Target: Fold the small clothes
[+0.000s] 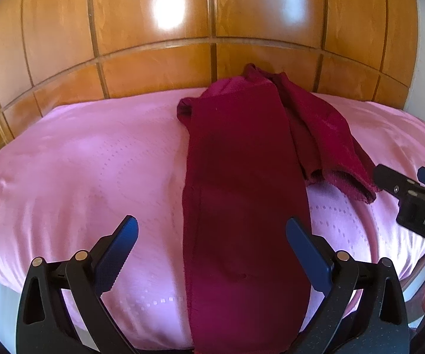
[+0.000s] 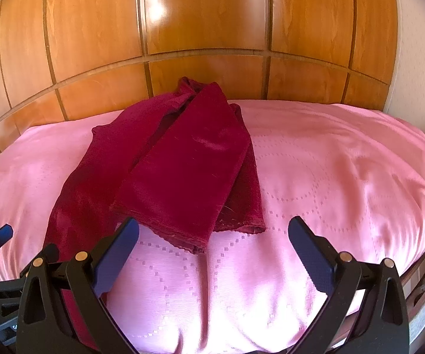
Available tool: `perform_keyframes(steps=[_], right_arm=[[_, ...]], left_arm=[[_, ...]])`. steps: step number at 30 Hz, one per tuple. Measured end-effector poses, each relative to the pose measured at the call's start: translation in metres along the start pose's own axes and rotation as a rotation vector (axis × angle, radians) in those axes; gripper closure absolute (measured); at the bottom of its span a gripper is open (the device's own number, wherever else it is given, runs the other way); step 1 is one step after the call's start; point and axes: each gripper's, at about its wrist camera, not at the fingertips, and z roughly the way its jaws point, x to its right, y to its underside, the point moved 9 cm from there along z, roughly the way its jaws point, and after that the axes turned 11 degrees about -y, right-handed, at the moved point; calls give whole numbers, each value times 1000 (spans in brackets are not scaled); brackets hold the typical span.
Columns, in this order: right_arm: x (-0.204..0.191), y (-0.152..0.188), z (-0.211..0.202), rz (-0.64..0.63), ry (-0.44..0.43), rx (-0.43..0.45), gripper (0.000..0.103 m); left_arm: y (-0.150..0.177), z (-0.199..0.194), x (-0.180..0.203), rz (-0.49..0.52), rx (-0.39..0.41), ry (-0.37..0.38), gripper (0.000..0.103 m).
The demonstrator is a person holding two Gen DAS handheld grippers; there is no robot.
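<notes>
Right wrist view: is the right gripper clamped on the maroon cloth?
No: the right gripper is open, its blue fingers spread above the pink bedspread, the maroon cloth lying free.

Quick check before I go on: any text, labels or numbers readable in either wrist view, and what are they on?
"DAS": white letters on the black body of the right gripper, cut off by the edge of the left wrist view, so the word may run on.
A faint light mark on the left gripper body at the lower left of the right wrist view: too small to read.
Nothing readable on the maroon garment, pink bedcover or wooden panels.
</notes>
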Motion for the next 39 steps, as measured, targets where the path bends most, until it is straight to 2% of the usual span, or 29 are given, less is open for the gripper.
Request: perform_keyframes(steps=[5,11,13,15,16,18,19,20,21,22,23,24,27,31,34,37,39], right_arm=[[9,-2,2,9,-1,-2,2],[12,-5,10,19,-54,-19,2],[4,-7,15,2,-86,-28,3],[-9,-10,23,-26,-129,-41,8],[-14,-11,27,-33,-145,-48,9],[-25,-11,37,-51,-177,-70,15],[-31,-10,43,-64,-193,-86,18],[-36,-9,48,-73,-210,-100,21],[-41,-8,52,-80,-225,-111,26],[-46,-6,55,-94,-237,-122,31],[-50,-6,58,-108,-249,-130,45],[-52,-6,60,-113,-264,-136,66],[-49,-16,56,-97,-282,-117,100],[-30,-36,42,-111,-261,-70,100],[-13,-49,37,-79,-255,-68,100],[-9,-55,37,-84,-237,-61,98],[-13,-56,43,-84,-244,-71,98]], left_arm=[[10,10,13,64,-40,60,6],[31,25,38,188,-84,123,26],[31,27,39,188,-72,132,28],[30,27,41,189,-55,145,45],[29,27,42,188,-45,145,50],[28,28,42,184,-35,151,75],[28,27,41,177,-29,155,82],[26,26,40,162,-27,170,95],[24,24,37,137,-30,194,98],[21,22,33,107,-35,221,98],[17,19,28,72,-39,254,99],[12,15,23,43,-41,278,99],[-6,5,1,-48,-31,331,99],[-45,1,-51,-223,-3,378,99],[-80,1,-97,-320,52,355,100],[-119,17,-154,-395,95,244,100],[-140,39,-193,-455,92,156,100]])
